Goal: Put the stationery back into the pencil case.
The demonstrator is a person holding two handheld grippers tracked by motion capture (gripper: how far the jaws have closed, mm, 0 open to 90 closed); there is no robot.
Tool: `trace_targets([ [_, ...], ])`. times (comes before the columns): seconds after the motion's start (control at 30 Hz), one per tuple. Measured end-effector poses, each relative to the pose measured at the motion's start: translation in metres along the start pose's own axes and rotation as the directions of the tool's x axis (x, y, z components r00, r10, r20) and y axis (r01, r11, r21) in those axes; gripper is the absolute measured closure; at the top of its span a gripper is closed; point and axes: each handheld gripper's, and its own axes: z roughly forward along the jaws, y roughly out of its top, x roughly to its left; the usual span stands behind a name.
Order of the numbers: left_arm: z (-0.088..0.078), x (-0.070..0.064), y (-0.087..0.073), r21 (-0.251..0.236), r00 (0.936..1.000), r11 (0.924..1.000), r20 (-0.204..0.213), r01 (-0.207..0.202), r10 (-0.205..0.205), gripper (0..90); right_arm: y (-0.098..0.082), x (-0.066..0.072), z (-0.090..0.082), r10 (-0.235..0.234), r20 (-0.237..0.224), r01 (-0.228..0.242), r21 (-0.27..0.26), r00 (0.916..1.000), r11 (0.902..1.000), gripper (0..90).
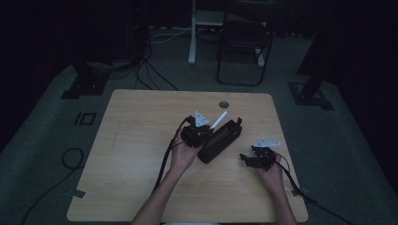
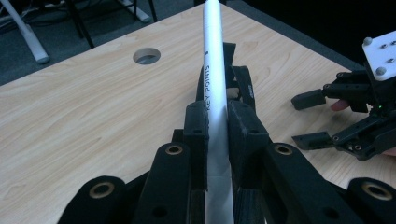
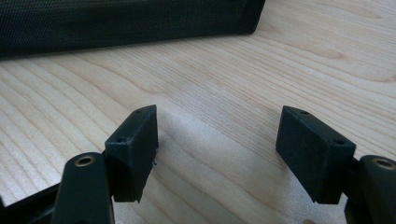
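My left gripper (image 1: 202, 130) is shut on a white pen (image 1: 219, 120), which points up and away toward the table's far side. In the left gripper view the pen (image 2: 213, 70) runs between the two pads (image 2: 196, 126) and carries the print "KEY POINTS". A black fabric case (image 1: 220, 141) lies slantwise on the wooden table (image 1: 141, 140), just right of the left gripper. My right gripper (image 1: 245, 157) rests right of the case, open, with bare wood between its jaws (image 3: 217, 144). The case (image 3: 116, 21) lies just beyond them. The right gripper (image 2: 304, 120) also appears in the left gripper view.
A round cable hole (image 1: 224, 104) sits near the table's far edge, just beyond the pen tip. On the floor behind the table are a dark chair (image 1: 244, 44), a white stand (image 1: 192, 33) and loose cables (image 1: 150, 70). The room is dim.
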Motion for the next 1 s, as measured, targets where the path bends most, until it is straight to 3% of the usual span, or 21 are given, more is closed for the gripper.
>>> trace_targets([
  [1.0, 0.0065, -0.0005, 0.0095, -0.015, 1.0000, 0.9999, 0.004, -0.002, 0.002, 78.9, 0.0001, 0.0000, 0.0001, 0.000, 0.000, 0.000, -0.001, 1.0000, 1.0000, 29.1],
])
